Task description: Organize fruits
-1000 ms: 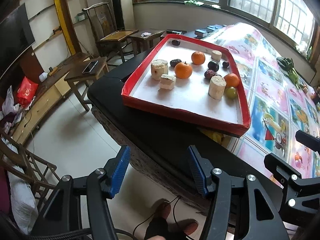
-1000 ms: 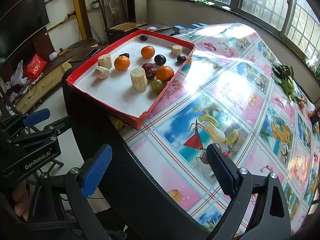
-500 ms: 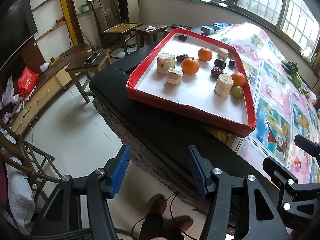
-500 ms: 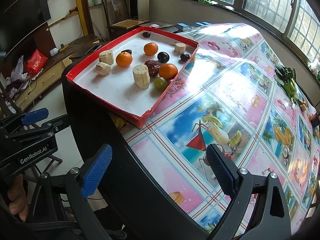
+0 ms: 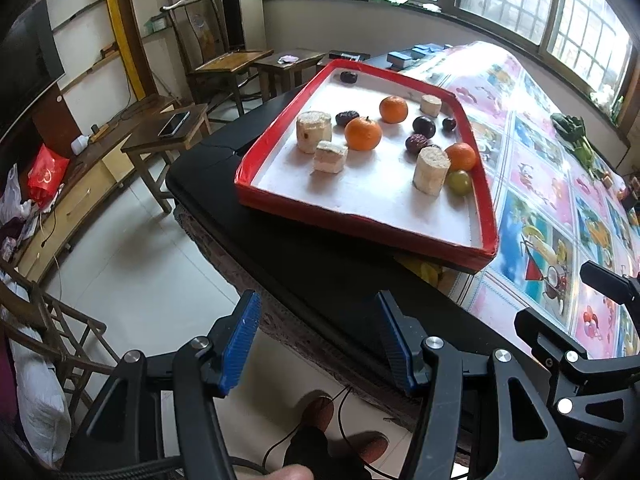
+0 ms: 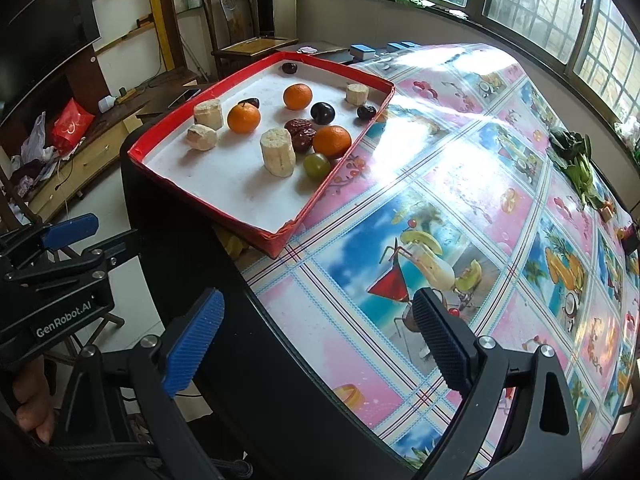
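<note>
1. The left gripper (image 5: 316, 344) hangs off the table's near edge, fingers wide, holding nothing.
2. The right gripper (image 6: 316, 338) hovers over the tablecloth (image 6: 460, 208), fingers wide and empty.
3. Fruits lie in the red tray (image 6: 304, 208) at the far left.

Yellow thing (image 5: 426, 272) under tray (image 5: 360, 222) at 5 o'clock corner — mostly hidden, can't ID. Dark fruit (image 6: 250, 102) half behind orange (image 6: 243, 117). Greens (image 6: 576, 156) at 3 o'clock too small to tell. Hand (image 6: 34, 404) cut off at 8 o'clock — fingers only.
</note>
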Available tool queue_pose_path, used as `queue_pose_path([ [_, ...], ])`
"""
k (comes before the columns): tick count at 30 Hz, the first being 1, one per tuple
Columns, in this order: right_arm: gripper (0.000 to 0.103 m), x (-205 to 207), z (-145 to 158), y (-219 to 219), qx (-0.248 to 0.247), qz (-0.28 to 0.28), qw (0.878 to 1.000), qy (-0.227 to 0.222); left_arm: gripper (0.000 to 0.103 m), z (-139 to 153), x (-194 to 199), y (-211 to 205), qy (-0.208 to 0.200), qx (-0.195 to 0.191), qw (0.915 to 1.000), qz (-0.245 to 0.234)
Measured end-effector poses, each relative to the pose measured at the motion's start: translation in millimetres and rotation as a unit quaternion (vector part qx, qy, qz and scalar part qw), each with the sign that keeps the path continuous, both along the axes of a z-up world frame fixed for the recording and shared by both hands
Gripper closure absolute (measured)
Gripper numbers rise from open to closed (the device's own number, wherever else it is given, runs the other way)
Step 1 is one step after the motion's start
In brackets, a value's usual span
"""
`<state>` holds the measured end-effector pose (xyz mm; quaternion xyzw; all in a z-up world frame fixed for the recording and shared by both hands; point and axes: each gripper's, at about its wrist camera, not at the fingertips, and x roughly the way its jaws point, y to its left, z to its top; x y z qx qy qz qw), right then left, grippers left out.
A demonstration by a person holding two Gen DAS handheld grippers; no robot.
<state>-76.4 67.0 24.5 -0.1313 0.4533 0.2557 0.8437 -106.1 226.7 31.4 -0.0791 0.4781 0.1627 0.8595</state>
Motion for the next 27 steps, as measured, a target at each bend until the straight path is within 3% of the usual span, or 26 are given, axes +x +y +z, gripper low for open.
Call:
queue_pose_path([
  [27, 0.008, 0.1, -2.7, -1.4, -0.002, -0.003, 1.000, 0.004, 0.044, 2.5, 0.6, -2.5, -0.008, 0.018, 0.9996, -0.020],
])
